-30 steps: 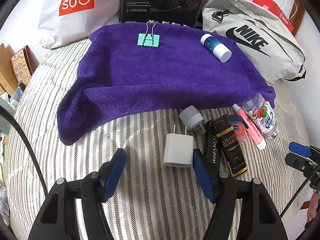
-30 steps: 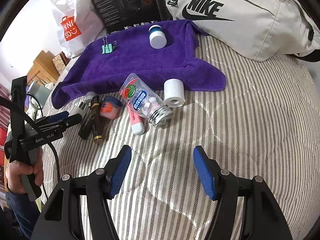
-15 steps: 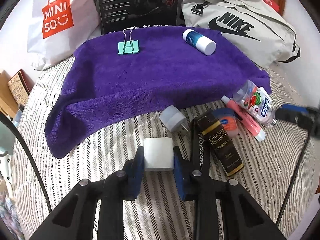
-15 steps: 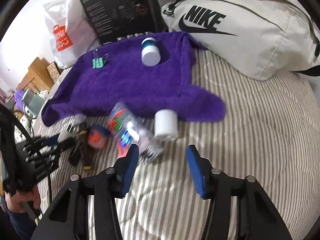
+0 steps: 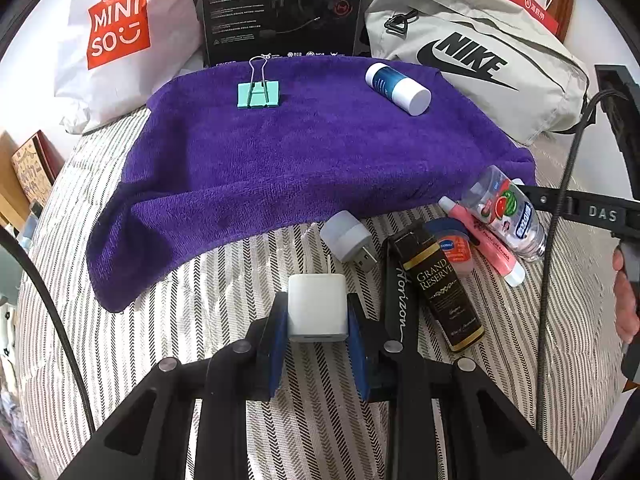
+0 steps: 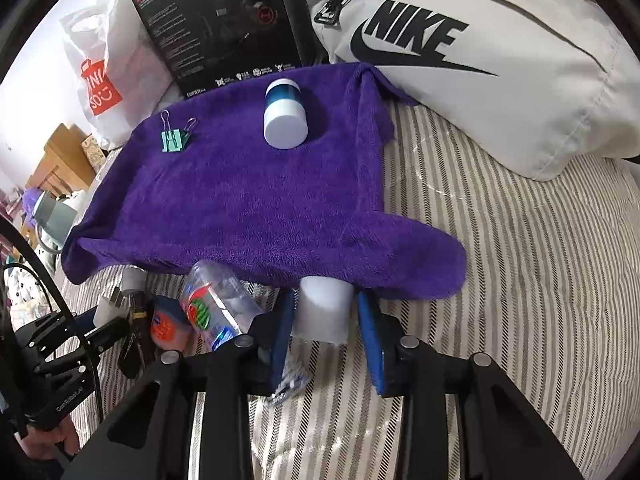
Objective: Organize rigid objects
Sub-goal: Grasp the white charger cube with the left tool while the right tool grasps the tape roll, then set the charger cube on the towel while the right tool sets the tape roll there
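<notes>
In the left wrist view, the left tool (image 5: 317, 320) was closed on the white charger (image 5: 317, 307), its blue pads pressing both sides of the block, and the prongs of the charger pointed away toward the purple towel (image 5: 304, 160). The charger was over the striped bed (image 5: 160, 340), just before the near edge of the towel. On the towel lay a green binder clip (image 5: 258, 94) and a blue and white bottle (image 5: 398, 89), well apart from each other. To the right of the charger lay a small grey plug (image 5: 348, 238), a black tube (image 5: 442, 290), a small orange jar (image 5: 452, 249), a pink tube (image 5: 486, 246) and a clear bottle with a watermelon label (image 5: 506, 212), close together. In the right wrist view, the right tool (image 6: 326, 334) had a white cylinder (image 6: 324, 308) between its blue pads at the near edge of the towel (image 6: 248, 200); the left pad touched it, but a thin gap showed at the right pad, so I cannot tell if the grip was complete. The clear bottle (image 6: 216, 300) lay just beside it, on the left.
</notes>
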Action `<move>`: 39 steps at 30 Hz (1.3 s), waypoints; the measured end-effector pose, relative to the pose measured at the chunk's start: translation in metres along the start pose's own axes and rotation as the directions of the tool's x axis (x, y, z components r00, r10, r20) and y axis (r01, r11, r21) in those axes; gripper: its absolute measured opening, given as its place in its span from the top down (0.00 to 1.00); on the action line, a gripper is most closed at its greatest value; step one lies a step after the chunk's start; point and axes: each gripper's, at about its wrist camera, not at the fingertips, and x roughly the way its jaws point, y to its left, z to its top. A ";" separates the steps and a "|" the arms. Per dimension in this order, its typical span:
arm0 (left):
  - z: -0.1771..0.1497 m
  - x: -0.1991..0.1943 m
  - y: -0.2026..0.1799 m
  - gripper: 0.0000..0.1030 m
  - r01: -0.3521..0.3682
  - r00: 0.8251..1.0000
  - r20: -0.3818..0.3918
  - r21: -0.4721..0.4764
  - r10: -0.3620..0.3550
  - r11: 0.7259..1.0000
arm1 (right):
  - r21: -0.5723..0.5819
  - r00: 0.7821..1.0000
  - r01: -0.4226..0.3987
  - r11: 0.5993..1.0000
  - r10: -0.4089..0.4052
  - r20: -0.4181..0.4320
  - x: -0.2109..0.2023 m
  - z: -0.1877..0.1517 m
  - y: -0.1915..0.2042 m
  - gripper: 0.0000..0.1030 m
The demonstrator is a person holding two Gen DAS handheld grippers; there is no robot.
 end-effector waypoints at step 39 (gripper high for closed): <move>0.002 -0.038 0.038 0.75 0.078 0.995 0.060 -0.060 -0.074 0.995 | -0.147 0.999 0.033 0.989 -0.027 0.039 -0.046 -0.006 0.015 0.71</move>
